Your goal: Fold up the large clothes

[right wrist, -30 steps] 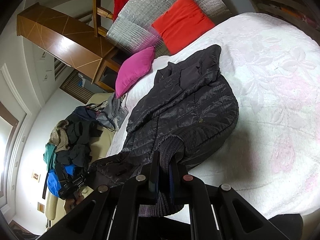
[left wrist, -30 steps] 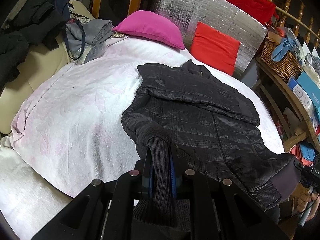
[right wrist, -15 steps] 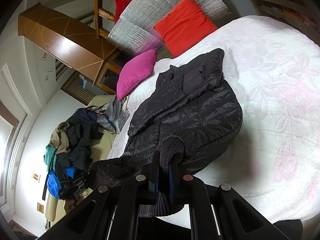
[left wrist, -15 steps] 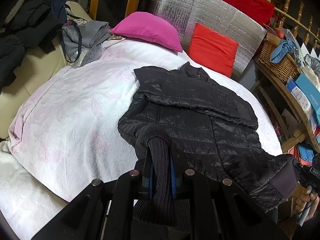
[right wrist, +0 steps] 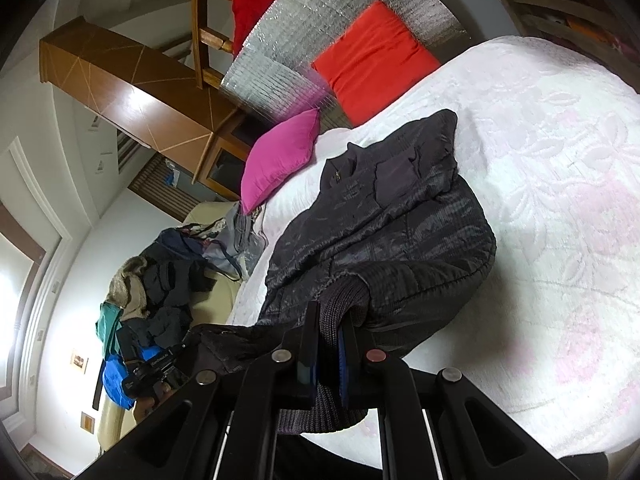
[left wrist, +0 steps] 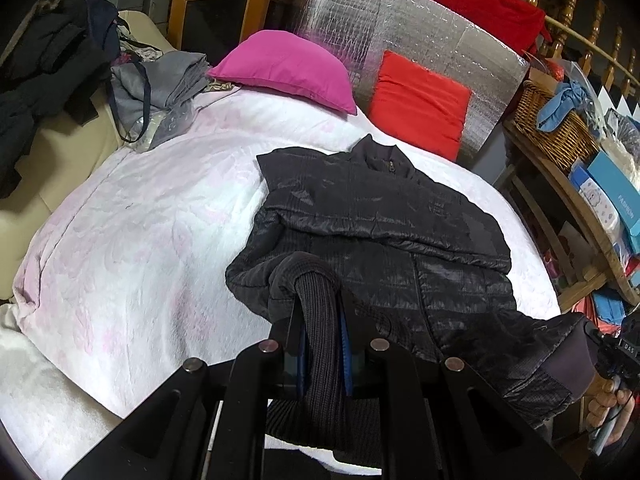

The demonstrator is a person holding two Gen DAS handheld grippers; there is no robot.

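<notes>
A black quilted jacket [left wrist: 380, 220] lies spread on the white and pink bedspread [left wrist: 140, 240], collar toward the pillows, one sleeve folded across its chest. My left gripper [left wrist: 322, 312] is shut on the ribbed knit hem [left wrist: 320, 340] at one bottom corner and holds it off the bed. My right gripper [right wrist: 329, 328] is shut on the ribbed hem [right wrist: 332, 392] at the other bottom corner. The jacket [right wrist: 380, 232] sags between the two corners. In the left wrist view, the right gripper [left wrist: 624, 356] and its hand [left wrist: 612, 400] show at the far right edge. In the right wrist view, the left gripper [right wrist: 156, 368] shows at lower left.
A pink pillow [left wrist: 288, 68] and a red cushion [left wrist: 420, 108] lean on a silver foil panel [left wrist: 400, 40] at the bed's head. Grey clothes [left wrist: 160, 92] and dark clothes [left wrist: 48, 64] lie on the cream sofa. A wicker basket [left wrist: 556, 136] sits on a cluttered wooden shelf.
My left gripper has risen a little and moved toward the pillows with the hem corner in it. The right gripper has hardly moved and keeps its grip.
</notes>
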